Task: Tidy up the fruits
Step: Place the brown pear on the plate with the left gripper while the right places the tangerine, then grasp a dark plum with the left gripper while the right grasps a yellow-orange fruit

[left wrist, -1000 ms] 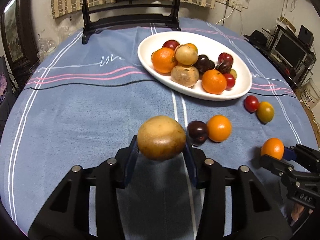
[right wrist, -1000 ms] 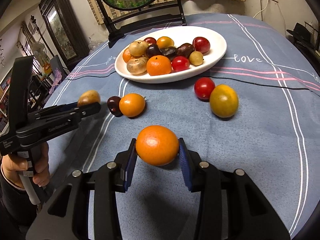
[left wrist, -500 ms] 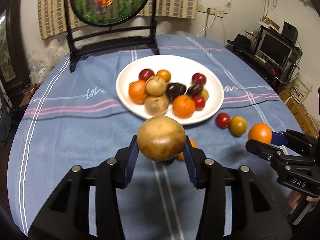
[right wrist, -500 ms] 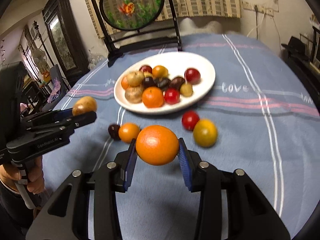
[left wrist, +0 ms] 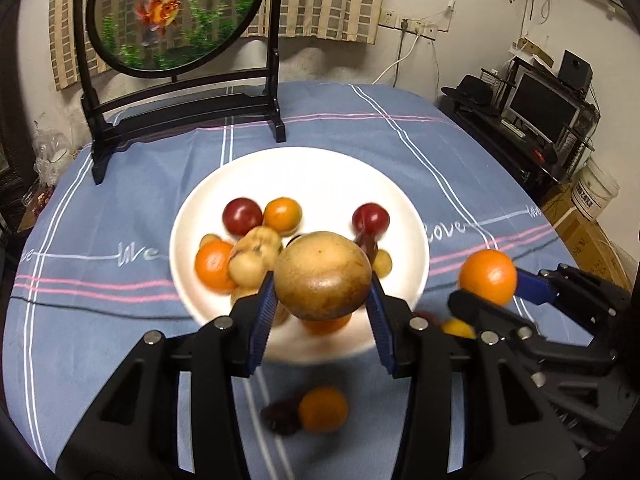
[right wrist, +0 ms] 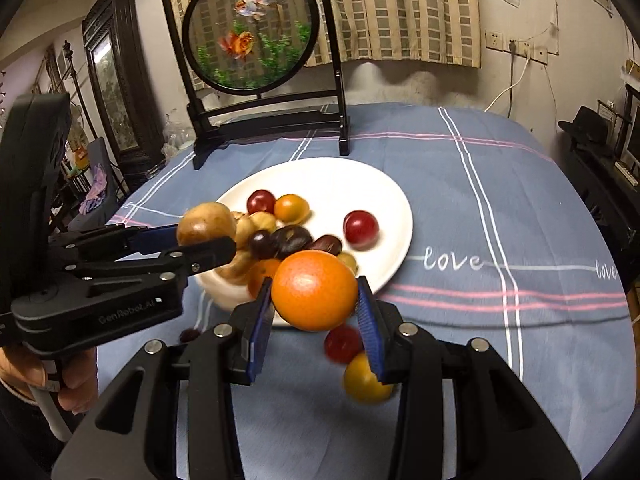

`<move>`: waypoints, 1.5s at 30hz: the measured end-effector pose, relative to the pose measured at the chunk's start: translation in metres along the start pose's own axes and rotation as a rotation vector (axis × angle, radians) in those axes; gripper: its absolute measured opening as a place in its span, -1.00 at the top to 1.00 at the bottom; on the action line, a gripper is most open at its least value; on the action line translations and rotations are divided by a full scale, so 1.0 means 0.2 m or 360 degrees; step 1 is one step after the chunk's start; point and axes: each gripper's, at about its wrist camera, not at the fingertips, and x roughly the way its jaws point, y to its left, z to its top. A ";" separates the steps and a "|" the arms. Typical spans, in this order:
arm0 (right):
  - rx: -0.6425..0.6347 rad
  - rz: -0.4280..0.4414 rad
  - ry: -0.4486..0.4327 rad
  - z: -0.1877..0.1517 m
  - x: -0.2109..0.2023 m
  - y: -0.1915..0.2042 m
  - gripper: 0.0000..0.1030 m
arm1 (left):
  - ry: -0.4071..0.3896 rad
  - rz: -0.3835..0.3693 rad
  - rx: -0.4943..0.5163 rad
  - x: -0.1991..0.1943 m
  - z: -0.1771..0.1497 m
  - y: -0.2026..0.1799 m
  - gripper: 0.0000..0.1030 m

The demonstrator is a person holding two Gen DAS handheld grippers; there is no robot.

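My left gripper (left wrist: 322, 312) is shut on a brown round fruit (left wrist: 322, 274), held in the air over the near rim of the white plate (left wrist: 304, 172). My right gripper (right wrist: 314, 320) is shut on an orange (right wrist: 314, 290), also in the air near the plate's (right wrist: 384, 200) front edge. The plate holds several red, orange, dark and tan fruits. In the left wrist view the right gripper (left wrist: 486, 294) with the orange (left wrist: 487, 277) hangs at the right. In the right wrist view the left gripper (right wrist: 206, 240) with the brown fruit (right wrist: 206, 225) is at the left.
On the blue striped tablecloth (left wrist: 100, 320) lie an orange (left wrist: 322, 409) and a dark plum (left wrist: 280, 416) near me. A red fruit (right wrist: 342, 344) and a yellow fruit (right wrist: 362, 382) lie under my right gripper. A framed round goldfish screen (left wrist: 176, 16) stands behind the plate.
Both grippers have risen and moved forward toward the plate, each still holding its fruit. The loose fruits on the cloth now lie below and behind the fingers.
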 end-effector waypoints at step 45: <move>-0.0019 -0.0211 0.0014 -0.13 0.05 -0.09 -0.23 | -0.0115 0.0294 -0.0060 -0.17 -0.12 0.11 -0.85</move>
